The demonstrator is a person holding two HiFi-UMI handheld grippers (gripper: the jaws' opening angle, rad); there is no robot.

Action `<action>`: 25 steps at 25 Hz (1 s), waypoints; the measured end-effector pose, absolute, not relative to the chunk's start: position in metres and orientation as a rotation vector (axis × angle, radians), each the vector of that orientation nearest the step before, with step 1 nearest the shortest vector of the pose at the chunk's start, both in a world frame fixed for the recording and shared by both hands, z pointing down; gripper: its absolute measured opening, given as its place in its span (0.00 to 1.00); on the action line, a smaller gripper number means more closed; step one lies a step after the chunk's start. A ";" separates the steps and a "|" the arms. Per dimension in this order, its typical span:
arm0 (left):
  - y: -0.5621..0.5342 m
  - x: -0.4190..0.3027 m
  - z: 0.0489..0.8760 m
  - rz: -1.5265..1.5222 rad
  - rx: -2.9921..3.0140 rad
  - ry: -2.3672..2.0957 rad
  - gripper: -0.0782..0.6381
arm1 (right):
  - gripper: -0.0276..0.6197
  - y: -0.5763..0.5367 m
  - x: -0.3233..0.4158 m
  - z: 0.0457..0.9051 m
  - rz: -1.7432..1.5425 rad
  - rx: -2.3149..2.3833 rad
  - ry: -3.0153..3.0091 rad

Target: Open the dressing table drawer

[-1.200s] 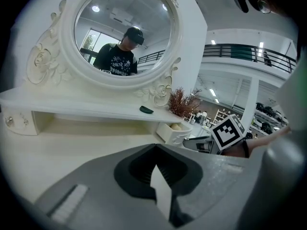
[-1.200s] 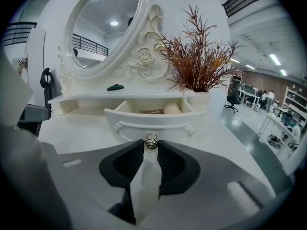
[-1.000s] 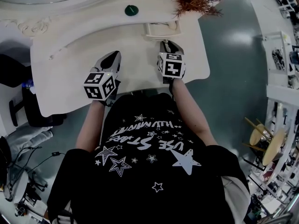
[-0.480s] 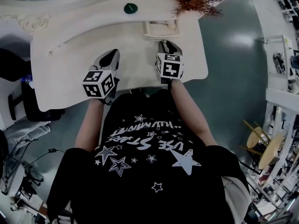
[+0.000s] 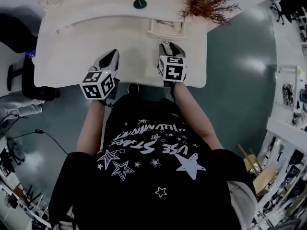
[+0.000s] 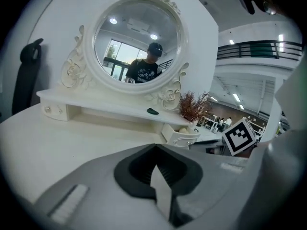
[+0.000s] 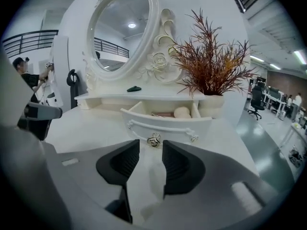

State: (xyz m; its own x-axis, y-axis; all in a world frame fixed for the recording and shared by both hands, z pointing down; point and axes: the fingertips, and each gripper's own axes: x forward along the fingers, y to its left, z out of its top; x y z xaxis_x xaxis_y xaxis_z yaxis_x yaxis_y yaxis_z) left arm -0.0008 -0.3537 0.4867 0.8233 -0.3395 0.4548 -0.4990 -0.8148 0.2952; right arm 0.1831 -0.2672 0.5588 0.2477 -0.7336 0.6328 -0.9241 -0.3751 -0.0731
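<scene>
Since the earlier frame the dressing table sits higher in the head view, and both grippers are now closer to its front edge; the marker cube of the left gripper hangs over that edge.

The right gripper has its 2 jaws a little apart, with a narrow gap and nothing held in it. Straight beyond the gap, near but not touching, is the metal knob of the drawer. The drawer is pulled out from under the low shelf at the back right of the table top, and 1 pale round thing lies inside it. In the head view the right gripper points at the drawer from just in front.

The left gripper has its jaws pressed together and holds nothing. It is over the bare table top, to the left of the right gripper and well apart from the drawer.

Behind the drawer stands a dried reddish plant in a white pot. A small dark green object lies on the shelf, below the round mirror.
</scene>
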 end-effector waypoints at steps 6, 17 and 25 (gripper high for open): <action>-0.310 -0.019 0.479 0.495 2.561 -0.801 0.11 | 0.31 -0.249 0.176 0.540 0.796 2.135 -1.695; -0.192 -0.053 0.477 0.414 2.453 -1.083 0.11 | 0.09 -0.180 0.165 0.517 0.691 1.944 -1.915; -0.127 -0.076 0.482 0.430 2.404 -1.159 0.11 | 0.08 -0.140 0.154 0.502 0.629 1.892 -2.040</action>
State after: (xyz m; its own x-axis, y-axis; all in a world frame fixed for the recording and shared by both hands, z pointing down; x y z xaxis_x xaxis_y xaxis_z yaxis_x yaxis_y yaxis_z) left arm -0.0758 -0.1269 0.4824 0.6013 -0.6590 0.4518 -0.7942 -0.5549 0.2476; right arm 0.1544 -0.1404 0.5023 -0.0968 -0.8662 0.4902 -0.9919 0.0431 -0.1197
